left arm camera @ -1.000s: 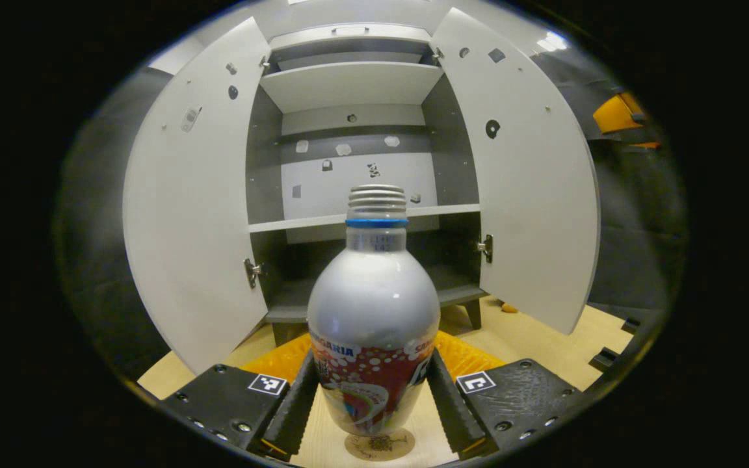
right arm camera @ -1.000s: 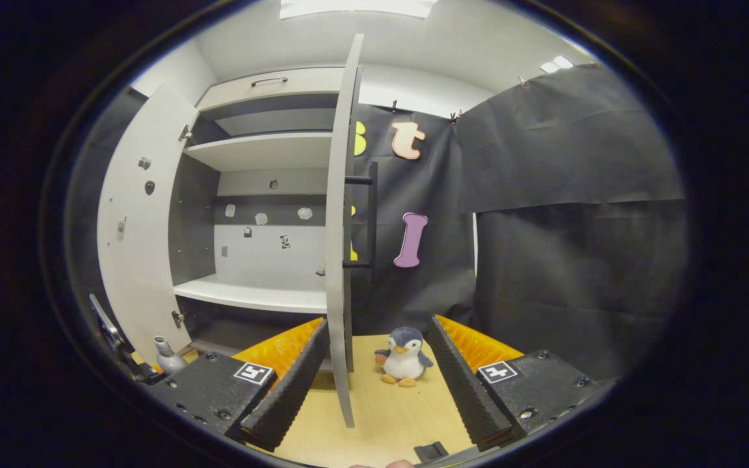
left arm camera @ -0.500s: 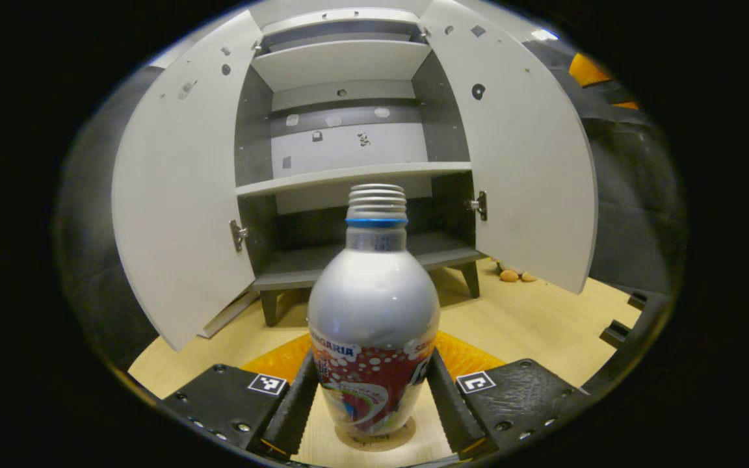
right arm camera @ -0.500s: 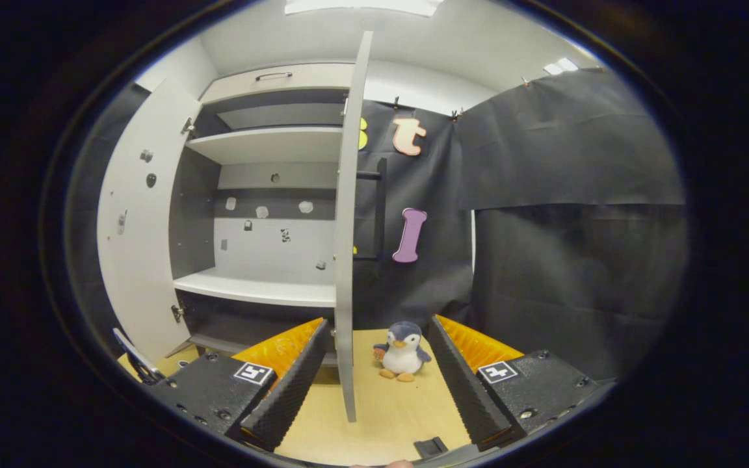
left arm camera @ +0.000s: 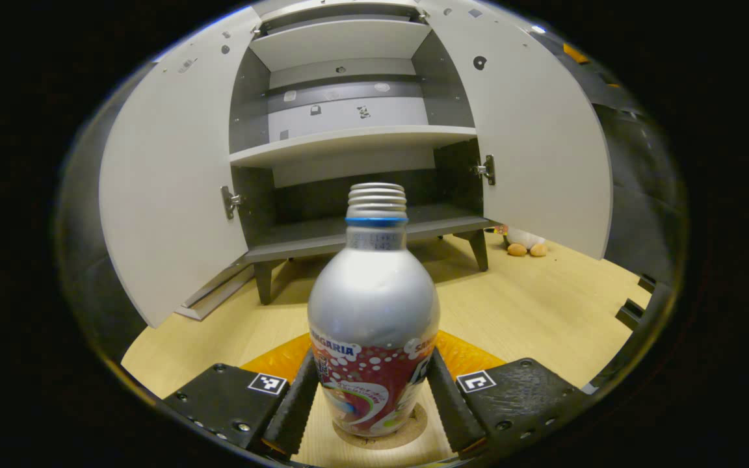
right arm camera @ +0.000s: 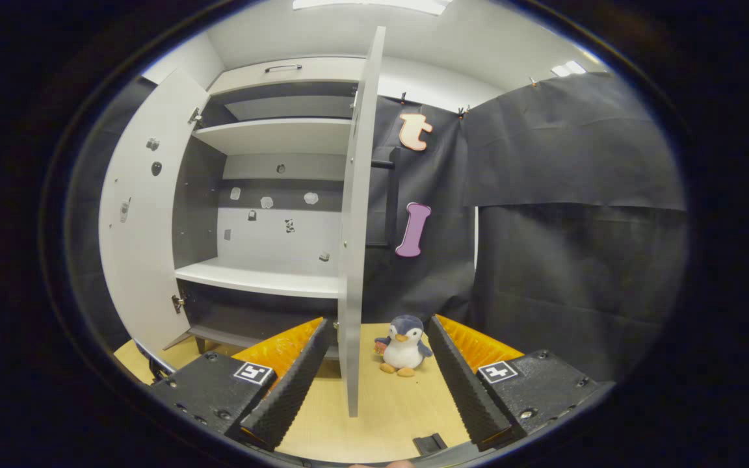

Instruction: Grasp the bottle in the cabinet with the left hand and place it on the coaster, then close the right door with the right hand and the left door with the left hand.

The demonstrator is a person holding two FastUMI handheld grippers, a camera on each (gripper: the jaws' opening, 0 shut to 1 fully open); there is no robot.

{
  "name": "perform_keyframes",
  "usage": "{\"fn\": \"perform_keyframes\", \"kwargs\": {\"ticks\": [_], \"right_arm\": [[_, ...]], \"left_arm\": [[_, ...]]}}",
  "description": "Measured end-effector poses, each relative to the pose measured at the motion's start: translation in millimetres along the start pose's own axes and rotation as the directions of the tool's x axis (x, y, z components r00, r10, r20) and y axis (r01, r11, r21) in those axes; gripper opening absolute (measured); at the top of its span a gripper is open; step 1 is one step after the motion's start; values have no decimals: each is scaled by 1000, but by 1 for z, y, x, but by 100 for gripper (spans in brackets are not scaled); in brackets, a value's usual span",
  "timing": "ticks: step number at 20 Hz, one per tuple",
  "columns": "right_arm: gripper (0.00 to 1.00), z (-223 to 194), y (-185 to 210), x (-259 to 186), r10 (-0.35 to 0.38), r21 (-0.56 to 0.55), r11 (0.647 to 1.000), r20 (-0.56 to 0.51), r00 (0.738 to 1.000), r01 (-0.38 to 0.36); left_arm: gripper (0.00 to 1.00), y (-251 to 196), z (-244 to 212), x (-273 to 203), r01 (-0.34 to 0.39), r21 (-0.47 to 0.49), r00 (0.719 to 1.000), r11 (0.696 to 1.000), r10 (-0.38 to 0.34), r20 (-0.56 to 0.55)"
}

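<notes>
A silver bottle (left arm camera: pixel 373 305) with a red label and no cap stands upright between the fingers of my left gripper (left arm camera: pixel 374 356), which is shut on its lower body. Its base rests on a round cork coaster (left arm camera: pixel 413 428) on the wooden table. Behind it stands the grey cabinet (left arm camera: pixel 348 140) with its left door (left arm camera: pixel 166 188) and right door (left arm camera: pixel 543 143) swung wide. In the right gripper view my right gripper (right arm camera: pixel 378 323) is open. The right door's front edge (right arm camera: pixel 354 227) rises between its fingers, close to the left finger.
A small plush penguin (right arm camera: pixel 402 346) sits on the table beyond the right door, and its feet (left arm camera: pixel 523 246) peek out under that door. The cabinet stands on short legs (left arm camera: pixel 262 292). Black cloth walls the booth on the right (right arm camera: pixel 576 260).
The left gripper has come down with the bottle, and its base now sits on the coaster. The cabinet has risen in that view. The right gripper has drifted slightly along the door's edge.
</notes>
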State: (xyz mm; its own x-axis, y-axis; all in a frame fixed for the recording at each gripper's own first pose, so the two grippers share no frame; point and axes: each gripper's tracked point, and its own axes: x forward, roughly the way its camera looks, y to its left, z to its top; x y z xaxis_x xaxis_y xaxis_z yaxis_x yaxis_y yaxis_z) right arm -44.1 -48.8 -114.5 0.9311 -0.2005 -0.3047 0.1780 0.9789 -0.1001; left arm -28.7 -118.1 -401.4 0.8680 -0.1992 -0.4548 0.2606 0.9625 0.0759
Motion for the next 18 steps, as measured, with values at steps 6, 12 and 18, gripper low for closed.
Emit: {"fn": "perform_keyframes", "kwargs": {"ticks": [6,12,18], "right_arm": [[100,-3,-3,0,-2,-2,1000,-5,1000,2],[100,-6,-9,0,-7,3,1000,-14,1000,7],[99,-9,-11,0,5,-8,1000,-21,1000,-6]], "left_arm": [[80,7,-20,6,-21,-10,999,1000,21,-45],[80,13,-21,12,-45,-52,998,998,42,-54],[80,11,-26,11,-42,-45,997,998,39,-66]]}}
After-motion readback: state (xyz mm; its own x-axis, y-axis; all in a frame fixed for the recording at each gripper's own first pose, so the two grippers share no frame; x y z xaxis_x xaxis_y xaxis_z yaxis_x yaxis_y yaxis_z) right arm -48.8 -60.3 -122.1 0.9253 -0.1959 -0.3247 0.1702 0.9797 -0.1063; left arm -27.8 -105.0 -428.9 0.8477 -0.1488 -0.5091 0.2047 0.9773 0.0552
